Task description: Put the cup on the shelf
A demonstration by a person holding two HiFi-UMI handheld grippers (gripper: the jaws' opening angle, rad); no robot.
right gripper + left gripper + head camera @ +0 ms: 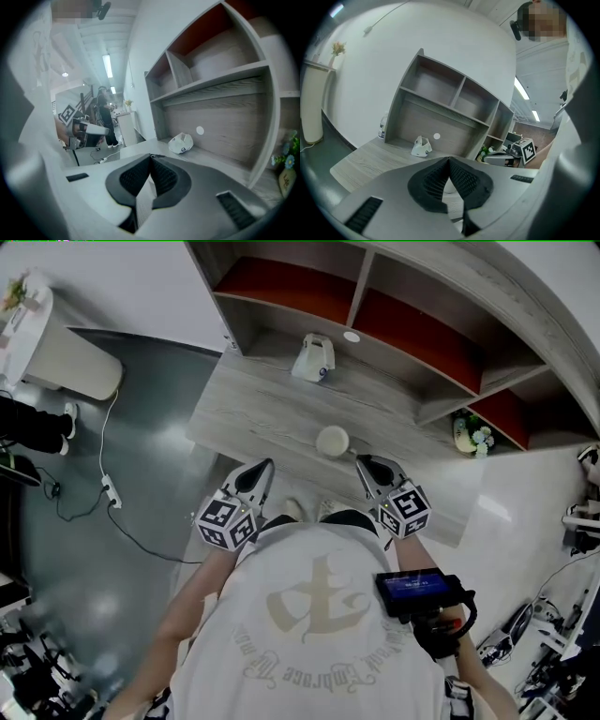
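Both shut and empty, holds left gripper (265, 468) and right gripper (364, 463) near the table (253, 409) edge, cup (332, 441) just ahead between, probably to line up before grasping

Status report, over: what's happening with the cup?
Left tool, right tool both shut, empty. Cup upright on table, untouched. White object below shelf, not blocking.

Cup (333, 441) cream-white. Table (253, 413) pale grey wood-grain. Shelf (360, 289) same grey, compartment insides rust-red (seen in head view). Left claw pads (431, 183) black, ribbed. Floor (141, 474) dark grey.
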